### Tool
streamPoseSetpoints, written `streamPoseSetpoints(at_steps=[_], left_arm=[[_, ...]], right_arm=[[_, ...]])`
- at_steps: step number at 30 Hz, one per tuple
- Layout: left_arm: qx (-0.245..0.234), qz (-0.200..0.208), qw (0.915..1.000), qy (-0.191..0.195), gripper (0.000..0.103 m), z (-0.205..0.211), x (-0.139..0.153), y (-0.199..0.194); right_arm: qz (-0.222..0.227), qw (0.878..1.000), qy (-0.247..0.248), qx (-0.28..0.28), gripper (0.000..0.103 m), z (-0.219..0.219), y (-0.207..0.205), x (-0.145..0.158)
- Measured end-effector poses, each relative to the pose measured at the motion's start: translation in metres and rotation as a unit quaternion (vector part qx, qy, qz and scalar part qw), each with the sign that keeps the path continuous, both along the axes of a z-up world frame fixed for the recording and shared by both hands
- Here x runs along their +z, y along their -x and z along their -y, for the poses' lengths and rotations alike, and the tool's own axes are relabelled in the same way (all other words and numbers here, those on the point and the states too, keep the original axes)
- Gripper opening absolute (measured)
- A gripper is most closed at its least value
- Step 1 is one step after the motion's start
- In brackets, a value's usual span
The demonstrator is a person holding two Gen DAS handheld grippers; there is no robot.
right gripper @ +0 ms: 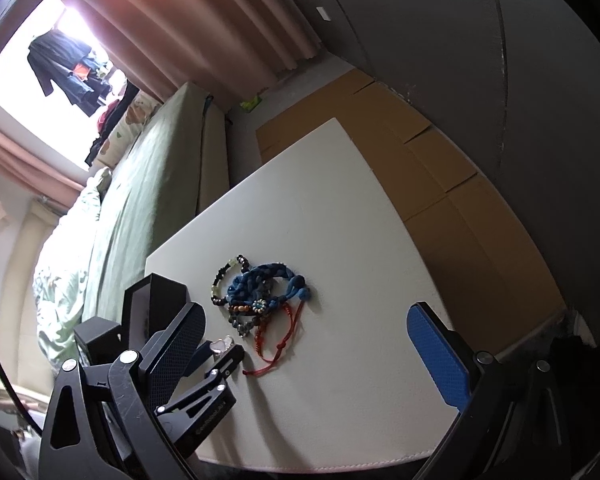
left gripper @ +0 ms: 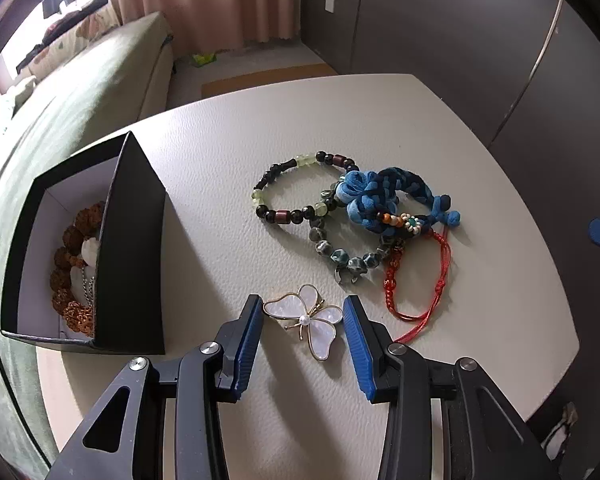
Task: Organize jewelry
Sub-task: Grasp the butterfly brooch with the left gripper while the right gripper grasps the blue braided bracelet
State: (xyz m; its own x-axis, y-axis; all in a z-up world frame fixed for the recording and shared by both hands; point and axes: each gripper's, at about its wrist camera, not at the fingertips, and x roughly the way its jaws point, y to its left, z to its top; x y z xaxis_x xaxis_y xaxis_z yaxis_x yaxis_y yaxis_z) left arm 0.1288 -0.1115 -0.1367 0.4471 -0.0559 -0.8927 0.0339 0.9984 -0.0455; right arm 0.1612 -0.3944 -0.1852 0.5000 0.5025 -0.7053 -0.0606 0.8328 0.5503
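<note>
The left gripper (left gripper: 303, 316), black-framed with blue ribbed pads, sits lowest in the left wrist view, its jaws spread moderately on either side of a white mother-of-pearl butterfly brooch (left gripper: 306, 320) with gold edging and a small pearl at its middle. The brooch lies flat on the pale, leather-textured bench (left gripper: 220, 208), between the two pads; its left wing tip is just beside the left pad and its right wing just beside the right pad, though whether either pad touches it cannot be told.

Beyond the brooch lies a tangled heap of bracelets. A bracelet of black, brown and pale green beads (left gripper: 296, 192) lies on the far left of the heap. A bracelet of mottled grey-blue ceramic beads (left gripper: 342, 256) overlaps its near right side. A braided blue fabric band (left gripper: 384, 200) lies on top of both, and a thin red knotted cord bracelet (left gripper: 420, 280) trails toward the near right, just beside the right pad.

To the left stands an open black cardboard box with a white lining (left gripper: 132, 240), near the bench's left edge. Inside it lie a bracelet of rough brown seed beads (left gripper: 70, 264) and something white with a short silvery chain, too hidden to name.

In the right wrist view, the right gripper (right gripper: 312, 328) hangs above the near side of the bench with its jaws spread wide and nothing between them. A green-covered bed (right gripper: 156, 184) runs beside the bench.
</note>
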Motion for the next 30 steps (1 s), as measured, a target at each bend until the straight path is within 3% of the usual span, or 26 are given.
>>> streamPoseSetpoints(at_steps=[8,10,16,22,30], left_arm=[[0.024,0.019,0.9982,0.051,0.042,-0.032,0.027,-0.001],[0.031,0.027,0.9972,0.063,0.042,-0.041,0.035,-0.003],[0.059,0.047,0.9930,0.091,0.043,-0.074,0.053,-0.008],[0.075,0.053,0.9849,0.147,0.042,-0.101,0.065,-0.011],[0.105,0.070,0.9803,0.152,0.042,-0.127,0.077,-0.005]], right_arm=[[-0.007,1.000,0.008,0.019,0.099,-0.022,-0.009,-0.009],[-0.012,0.999,0.007,0.031,0.086,-0.030,-0.013,-0.012],[-0.026,0.998,0.003,0.063,0.068,-0.057,-0.026,-0.025],[-0.034,0.996,0.021,0.082,0.065,-0.084,-0.037,-0.033],[-0.020,0.990,0.091,0.106,0.065,-0.122,-0.046,-0.039]])
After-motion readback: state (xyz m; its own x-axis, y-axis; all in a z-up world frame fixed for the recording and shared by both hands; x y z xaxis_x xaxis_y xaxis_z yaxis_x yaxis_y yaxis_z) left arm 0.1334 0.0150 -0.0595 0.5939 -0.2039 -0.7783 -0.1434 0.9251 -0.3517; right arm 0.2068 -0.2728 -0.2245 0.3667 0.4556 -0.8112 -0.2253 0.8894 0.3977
